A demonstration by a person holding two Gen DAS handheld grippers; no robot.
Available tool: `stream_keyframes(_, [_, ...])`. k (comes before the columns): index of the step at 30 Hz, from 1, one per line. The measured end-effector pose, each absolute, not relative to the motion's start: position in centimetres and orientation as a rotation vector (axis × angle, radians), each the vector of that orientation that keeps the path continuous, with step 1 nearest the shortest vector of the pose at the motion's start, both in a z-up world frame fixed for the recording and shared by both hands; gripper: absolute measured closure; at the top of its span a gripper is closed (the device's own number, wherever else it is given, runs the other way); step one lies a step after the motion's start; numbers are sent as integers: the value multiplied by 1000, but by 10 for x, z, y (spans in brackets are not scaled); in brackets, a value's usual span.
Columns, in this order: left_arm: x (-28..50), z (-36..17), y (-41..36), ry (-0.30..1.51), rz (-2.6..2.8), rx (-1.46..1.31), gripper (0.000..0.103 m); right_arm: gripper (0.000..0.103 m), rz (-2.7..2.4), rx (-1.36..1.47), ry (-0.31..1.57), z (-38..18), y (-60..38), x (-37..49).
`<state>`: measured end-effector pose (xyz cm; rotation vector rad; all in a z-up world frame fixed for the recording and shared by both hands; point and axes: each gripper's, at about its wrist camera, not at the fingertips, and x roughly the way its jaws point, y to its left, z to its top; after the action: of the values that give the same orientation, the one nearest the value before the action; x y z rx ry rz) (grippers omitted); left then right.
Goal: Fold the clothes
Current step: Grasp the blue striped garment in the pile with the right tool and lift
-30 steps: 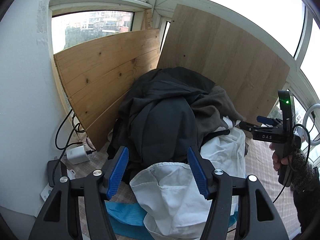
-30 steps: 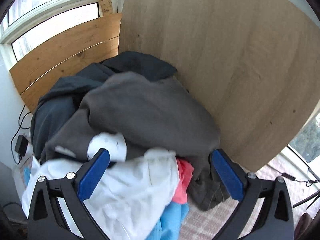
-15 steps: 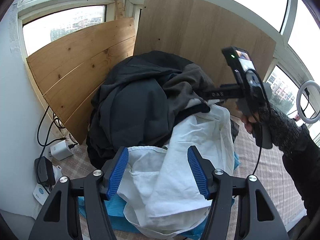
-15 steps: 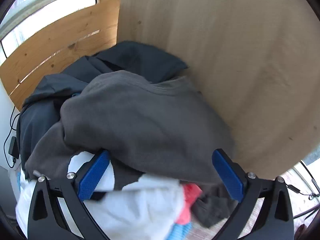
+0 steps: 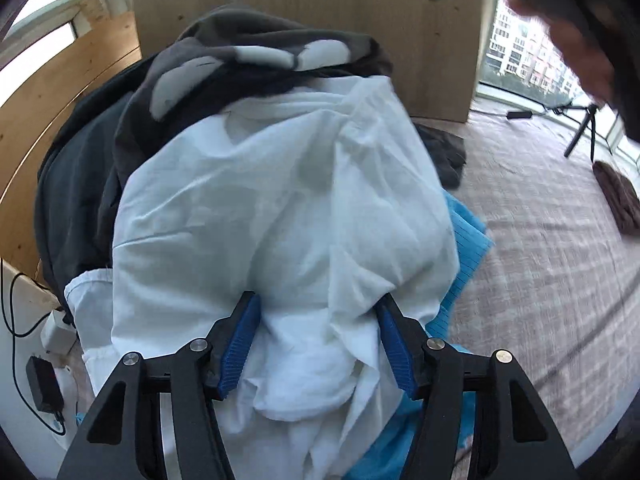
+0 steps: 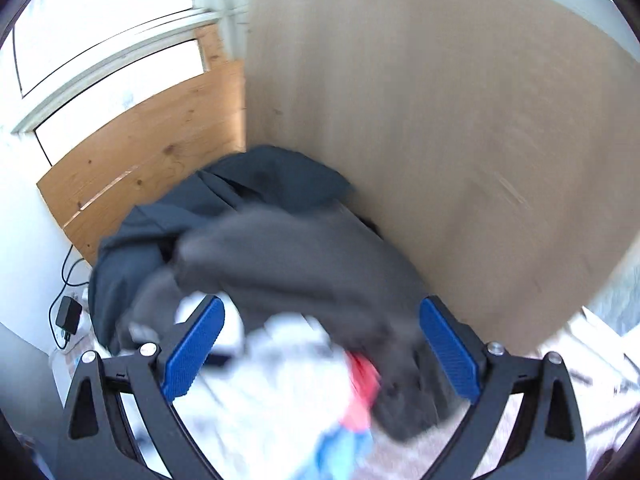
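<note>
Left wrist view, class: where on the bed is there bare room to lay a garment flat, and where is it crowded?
Free: the checked cover right of the white garment, up to the brown cloth. Crowded: the clothes pile against the wooden boards.

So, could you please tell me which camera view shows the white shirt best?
The left wrist view: the white shirt fills the frame, sharp, on top of the pile between the open jaws. The right wrist view shows only a blurred white patch low between its jaws.
</note>
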<state>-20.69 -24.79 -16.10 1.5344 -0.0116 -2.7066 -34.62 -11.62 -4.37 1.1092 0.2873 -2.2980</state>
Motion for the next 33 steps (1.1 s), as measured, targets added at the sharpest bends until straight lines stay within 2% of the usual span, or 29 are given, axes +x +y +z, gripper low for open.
stream_keyframes(5, [-217,-148,-287,64,-2676,1479,45,4,-2265,1293,356,-102,-70,-307])
stream_keyframes(11, [-217,-144,-292,31,-2664,1461,45,4,-2172,1495,276,-174,-67,-278])
stream_keyframes(17, [-211,-139,-298,60,-2671,1470,45,7,-2121,1455,269,-200,-109,-276])
stream_keyframes(18, [-210,-138,-297,70,-2674,1469,45,14,-2120,1439,278,-200,-114,-271])
stream_keyframes(19, [-211,-138,-295,84,-2677,1466,45,43,-2118,1423,288,-199,-119,-267])
stream_keyframes(20, [-209,-137,-297,97,-2680,1464,45,83,-2120,1402,274,-191,-120,-264])
stream_keyframes(21, [-207,-135,-299,105,-2681,1460,45,93,-2125,1376,245,-177,-117,-261])
stream_keyframes(29, [-179,-107,-318,192,-2708,1358,44,97,-2144,1165,19,-66,-93,-237])
stream_keyframes(33, [-153,-73,-327,191,-2732,1205,44,97,-2195,980,112,13,-113,-214])
